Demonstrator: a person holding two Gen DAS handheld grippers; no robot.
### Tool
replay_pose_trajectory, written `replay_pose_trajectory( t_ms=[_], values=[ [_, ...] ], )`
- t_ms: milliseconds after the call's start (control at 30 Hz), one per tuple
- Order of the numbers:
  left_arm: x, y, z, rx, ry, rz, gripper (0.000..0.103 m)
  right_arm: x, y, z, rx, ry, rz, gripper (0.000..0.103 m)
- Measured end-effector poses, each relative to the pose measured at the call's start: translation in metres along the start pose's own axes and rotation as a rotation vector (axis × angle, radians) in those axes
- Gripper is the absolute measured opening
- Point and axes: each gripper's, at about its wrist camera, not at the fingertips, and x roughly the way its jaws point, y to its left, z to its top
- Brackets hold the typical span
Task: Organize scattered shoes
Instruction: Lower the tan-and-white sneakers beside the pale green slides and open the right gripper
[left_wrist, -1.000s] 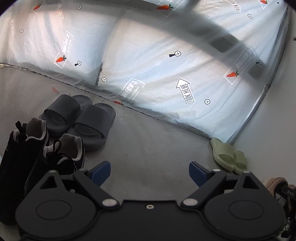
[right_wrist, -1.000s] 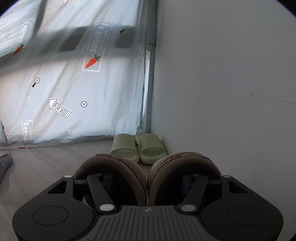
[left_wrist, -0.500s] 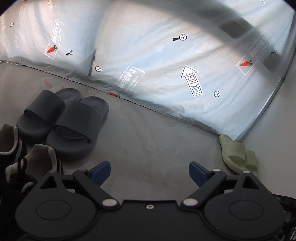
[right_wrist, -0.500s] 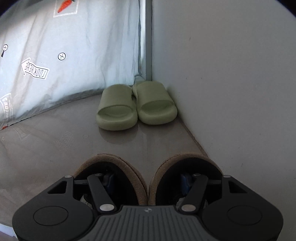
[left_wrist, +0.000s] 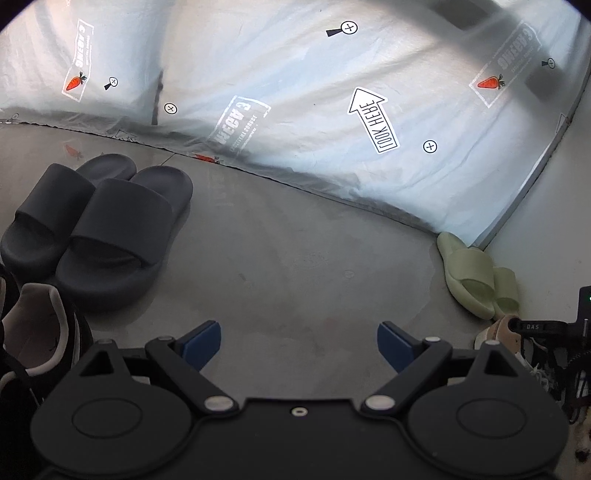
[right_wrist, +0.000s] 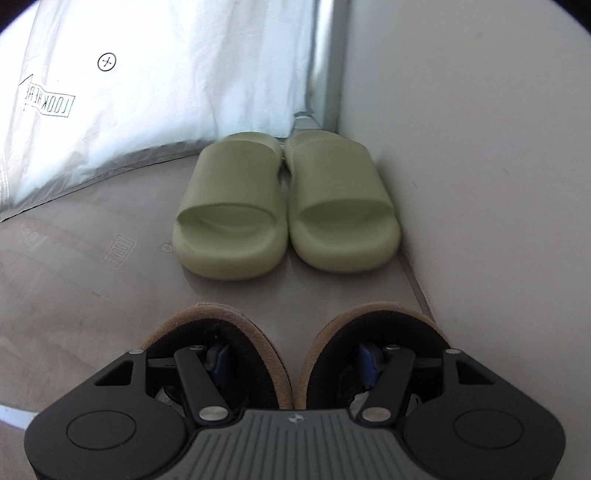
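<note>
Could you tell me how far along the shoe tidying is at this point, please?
Done: the green slides sit paired in the corner by the wall, and the dark slides sit paired beside the black sneakers.

In hand: the right gripper carries the brown shoes, one finger inside each, heels together, just short of the green pair.

Left: setting them down. The left gripper is open and empty.

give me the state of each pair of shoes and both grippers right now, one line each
left gripper: open, nothing between its fingers
right gripper: one finger inside each brown shoe, gripping the pair together
brown shoes: held side by side, just short of the green pair
green slides: side by side on the floor, in the corner by the wall
dark grey slides: side by side on the floor
black sneakers: upright at the frame edge, partly cut off
</note>
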Motion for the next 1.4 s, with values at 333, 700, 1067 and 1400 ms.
replay_pose_trajectory(
  t_ms=[333,700,1067,1400],
  values=[
    [0.003,-0.003,-0.001,0.008,0.015,-0.028,0.092,0.015,0.0,0.03,0.009,0.129,0.009,0.072],
    [-0.007,0.002,-0.006,-0.033,-0.007,-0.042,0.092,-0.077,0.006,0.019,0.083,-0.122,-0.05,0.093],
    [-0.022,-0.002,-0.014,-0.002,-0.012,-0.059,0.092,-0.061,0.122,-0.124,-0.406,-0.408,-0.452,0.097],
    [-0.027,-0.002,-0.015,0.0,-0.022,-0.052,0.092,-0.059,0.098,-0.129,-0.354,-0.352,-0.376,0.102]
  ],
)
